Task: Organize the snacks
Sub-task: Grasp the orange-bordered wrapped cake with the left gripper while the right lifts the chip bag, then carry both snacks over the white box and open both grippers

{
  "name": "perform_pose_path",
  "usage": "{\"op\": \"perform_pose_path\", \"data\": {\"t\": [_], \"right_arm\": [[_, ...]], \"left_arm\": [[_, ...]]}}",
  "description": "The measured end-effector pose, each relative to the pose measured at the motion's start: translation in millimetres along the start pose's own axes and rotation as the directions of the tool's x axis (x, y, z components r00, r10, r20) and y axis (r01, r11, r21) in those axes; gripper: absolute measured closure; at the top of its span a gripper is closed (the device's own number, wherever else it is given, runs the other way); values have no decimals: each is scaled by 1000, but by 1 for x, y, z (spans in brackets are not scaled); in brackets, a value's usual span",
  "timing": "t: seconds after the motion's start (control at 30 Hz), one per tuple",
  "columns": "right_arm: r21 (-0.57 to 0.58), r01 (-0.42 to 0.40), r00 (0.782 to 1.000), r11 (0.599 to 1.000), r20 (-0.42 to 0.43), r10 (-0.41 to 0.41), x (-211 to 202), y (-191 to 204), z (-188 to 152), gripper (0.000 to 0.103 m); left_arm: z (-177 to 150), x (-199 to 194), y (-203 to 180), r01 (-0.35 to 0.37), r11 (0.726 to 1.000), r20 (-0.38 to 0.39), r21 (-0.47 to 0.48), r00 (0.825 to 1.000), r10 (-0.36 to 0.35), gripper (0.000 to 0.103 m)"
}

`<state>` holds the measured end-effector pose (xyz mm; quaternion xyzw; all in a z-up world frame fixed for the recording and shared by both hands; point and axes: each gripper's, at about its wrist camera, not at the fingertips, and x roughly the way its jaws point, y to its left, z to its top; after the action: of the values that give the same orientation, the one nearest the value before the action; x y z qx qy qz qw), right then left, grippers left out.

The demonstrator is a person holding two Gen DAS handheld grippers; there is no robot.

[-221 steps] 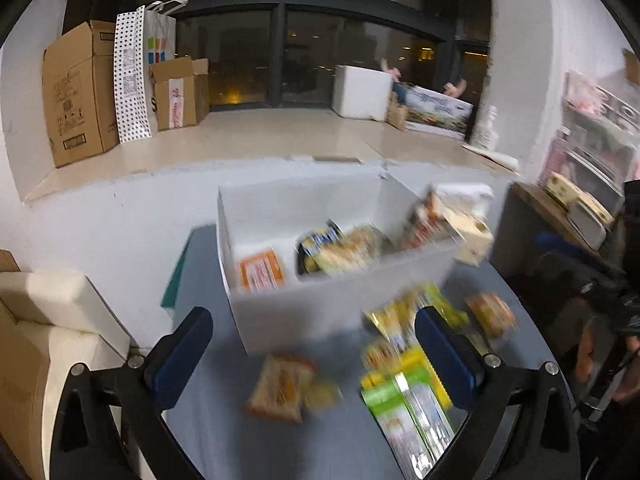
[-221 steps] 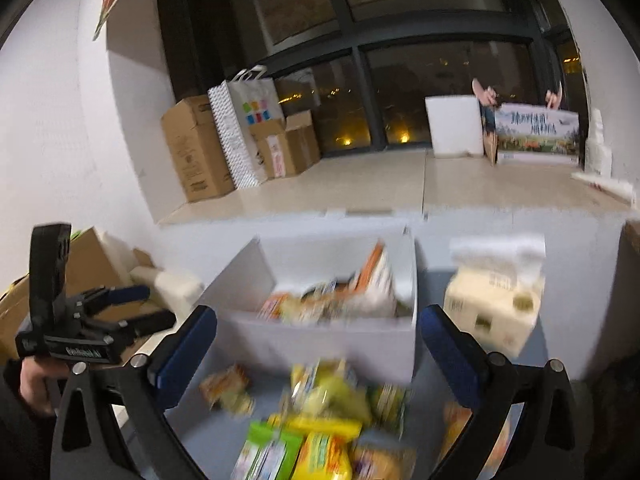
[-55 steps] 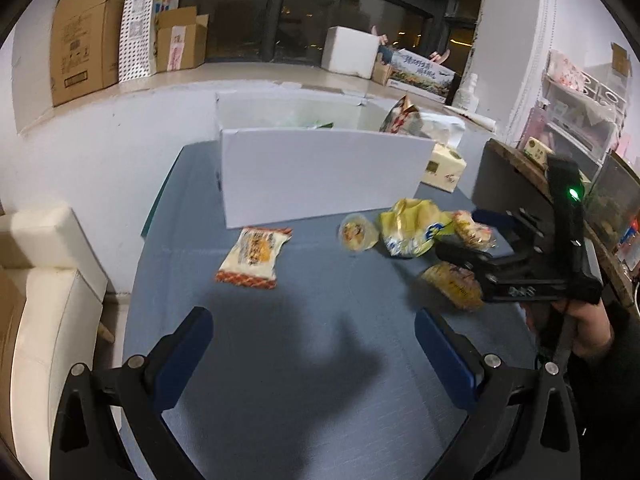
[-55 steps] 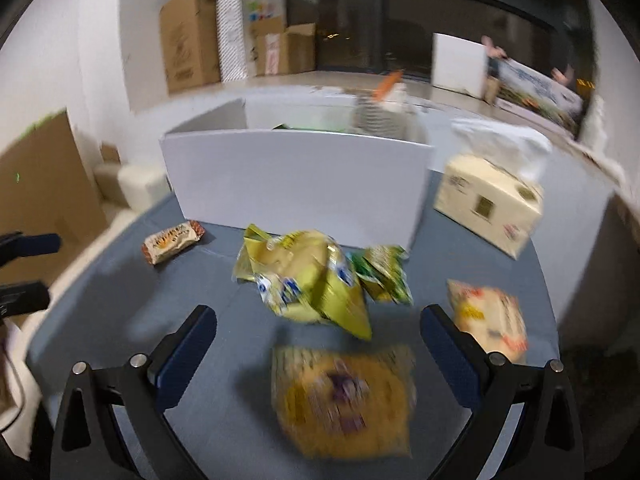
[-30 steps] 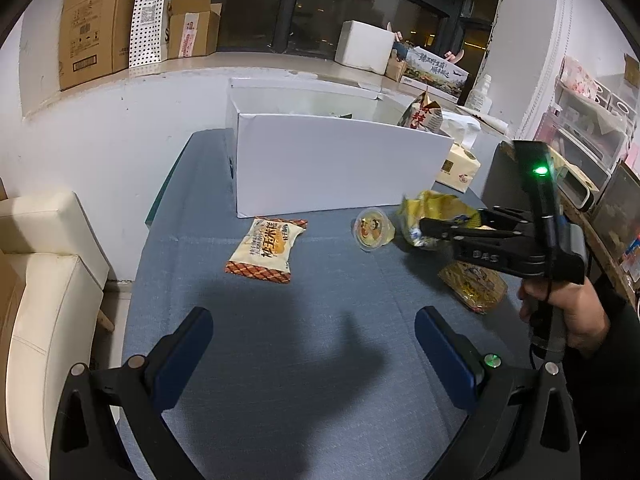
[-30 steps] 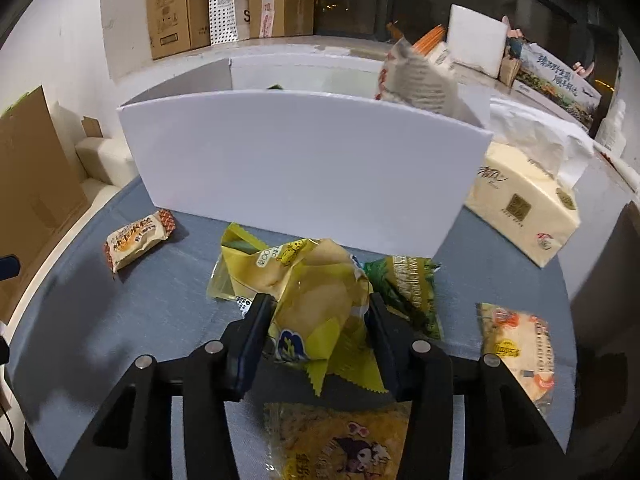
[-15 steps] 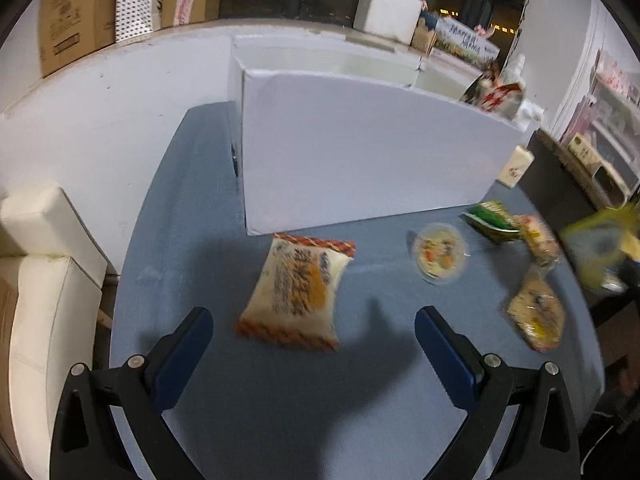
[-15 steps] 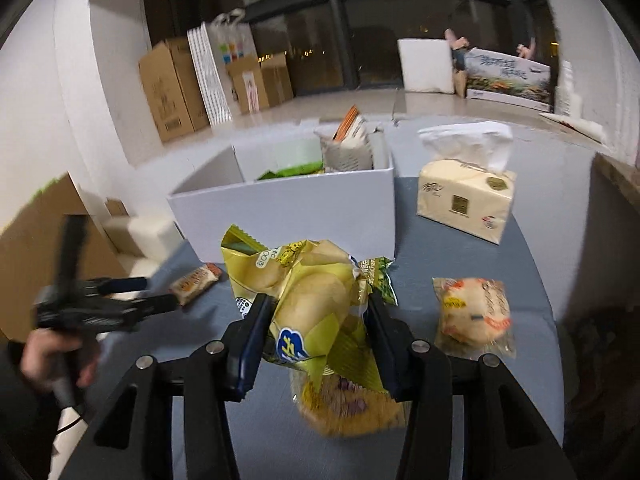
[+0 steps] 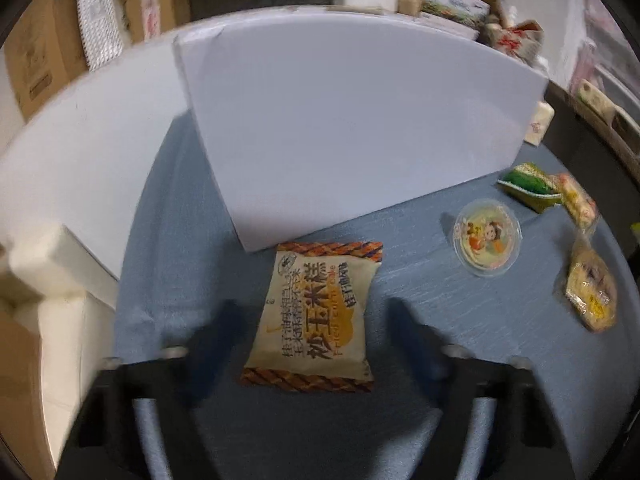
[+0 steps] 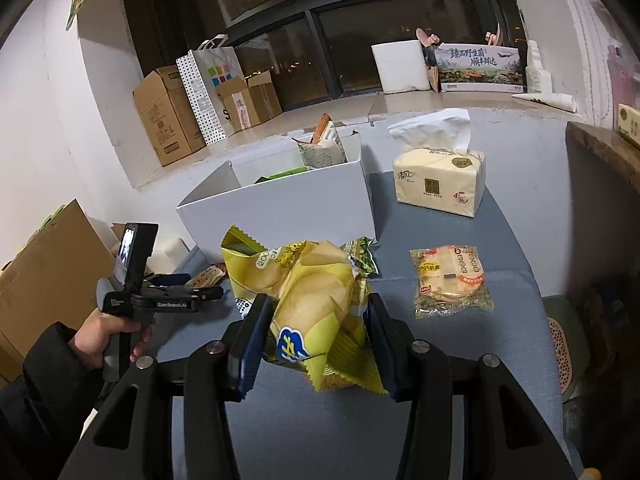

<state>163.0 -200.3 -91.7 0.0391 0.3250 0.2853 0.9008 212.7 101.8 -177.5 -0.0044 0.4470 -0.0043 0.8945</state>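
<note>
My right gripper (image 10: 318,320) is shut on a yellow chip bag (image 10: 308,292) and holds it above the blue table, in front of the white box (image 10: 280,204). My left gripper (image 9: 312,320) is open and low over the table, its blurred fingers (image 9: 216,332) on either side of a cream and orange corn cake packet (image 9: 316,312) that lies flat in front of the white box (image 9: 352,120). In the right wrist view the left gripper (image 10: 208,286) shows at the left, beside that packet (image 10: 206,276).
A jelly cup (image 9: 487,237), a green packet (image 9: 528,186) and a yellow packet (image 9: 592,292) lie to the right. A round cracker packet (image 10: 450,280) and a tissue pack (image 10: 438,178) sit right of the box. Cardboard boxes (image 10: 168,120) line the windowsill.
My left gripper has dropped down and forward until the corn cake packet lies between its fingers. My right gripper has closed on the yellow chip bag and lifted it off the table.
</note>
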Motion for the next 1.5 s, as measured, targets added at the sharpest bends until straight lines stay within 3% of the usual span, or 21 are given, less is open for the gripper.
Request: {"op": "perform_pose_path", "data": {"t": [0.03,0.1,0.13,0.17,0.43,0.47,0.5,0.57,0.6,0.77,0.87,1.0,1.1,1.2,1.23,1.27,1.3,1.5], "right_arm": [[0,-6,1000,1000,1,6,-1,0,0,51],[-2,-8,1000,1000,0,8,0,1,-1,53],[-3,-9,1000,1000,-2,9,1,2,-1,58],[-3,-9,1000,1000,-7,9,1,2,-1,73],[-13,24,999,1000,-22,-24,4,2,-3,78],[-11,33,999,999,-23,-33,4,0,-3,69],[-8,44,999,999,-21,-44,2,-2,-3,42],[-3,36,999,999,-2,-36,-5,-8,-6,6],[-9,18,1000,1000,-8,-18,-6,-10,-9,5],[-141,89,987,986,-118,-106,-1,-5,-39,5],[-186,32,986,982,-153,-61,2,4,-57,5],[-268,49,978,962,-182,-100,15,18,-68,4],[-259,51,967,965,-228,-112,31,18,-73,4],[-136,-34,973,990,-229,2,34,6,-70,4],[-91,-61,975,994,-219,39,34,1,-68,5],[-64,-75,974,995,-217,59,35,-3,-66,27],[-41,-71,973,997,-223,60,36,-6,-63,35],[-39,-90,988,995,-126,84,15,1,-37,41]], "left_arm": [[0,-2,-3,3,1000,0,7,1000,-3,51],[-1,-4,-7,37,999,4,16,999,-37,51],[-2,-5,-10,32,999,5,25,999,-32,51],[-4,-7,-14,20,999,8,43,1000,-20,51],[-14,-31,-25,59,996,60,61,996,-63,52],[-17,-36,-24,62,996,67,64,996,-66,52],[-19,-44,-27,67,996,80,63,994,-72,52],[-23,-56,-29,87,994,105,59,990,-93,52],[-25,-67,-31,95,994,129,57,986,-101,52],[-33,-106,-42,112,992,207,64,971,-123,52],[-35,-124,-48,134,989,237,63,961,-145,52],[-39,-140,-51,143,986,249,83,955,-159,52],[-41,-141,-53,155,984,253,82,952,-171,52],[-43,-137,-53,165,984,245,68,953,-177,52],[-43,-135,-53,171,983,243,65,953,-182,52],[-44,-135,-53,171,983,243,65,953,-182,52],[-44,-135,-53,170,983,244,66,953,-181,52],[-40,-142,-52,177,982,269,66,945,-188,52]]}}
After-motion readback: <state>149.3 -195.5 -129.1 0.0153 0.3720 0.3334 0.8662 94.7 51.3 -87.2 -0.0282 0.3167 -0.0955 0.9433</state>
